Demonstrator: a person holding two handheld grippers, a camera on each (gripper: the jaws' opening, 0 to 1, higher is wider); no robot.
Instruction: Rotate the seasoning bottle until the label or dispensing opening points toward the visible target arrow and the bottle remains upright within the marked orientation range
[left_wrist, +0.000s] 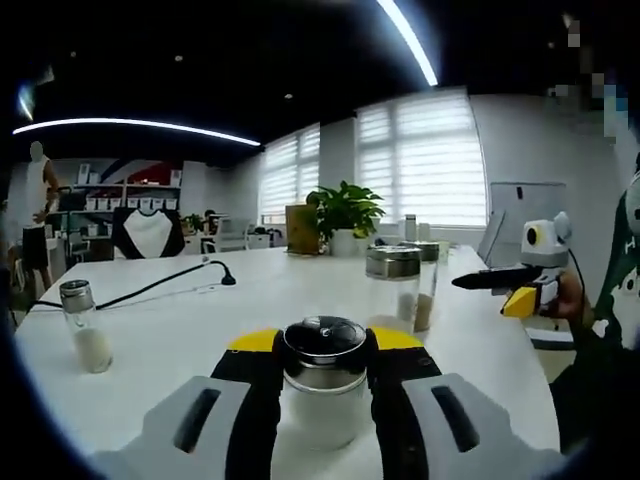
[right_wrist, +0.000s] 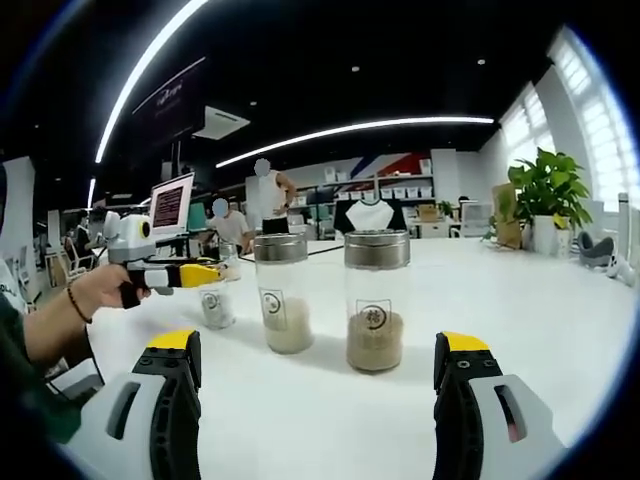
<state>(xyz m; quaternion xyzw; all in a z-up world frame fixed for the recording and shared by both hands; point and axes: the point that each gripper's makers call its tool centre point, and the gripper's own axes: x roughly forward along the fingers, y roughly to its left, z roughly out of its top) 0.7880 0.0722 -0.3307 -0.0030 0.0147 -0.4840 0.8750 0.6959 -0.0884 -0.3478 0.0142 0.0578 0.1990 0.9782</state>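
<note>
On table (left_wrist: 180, 330) | left gripper (left_wrist: 325, 345) fingers clamp seasoning bottle (left_wrist: 323, 385) | right gripper (right_wrist: 318, 360) fingers apart, level

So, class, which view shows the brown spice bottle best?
The right gripper view: the brown spice bottle stands whole and close, its label facing the camera. In the left gripper view it is small and far, partly hidden behind the pale bottle.

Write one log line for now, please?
left gripper: shut on clear metal-lidded seasoning bottle | right gripper: open | white table
</note>
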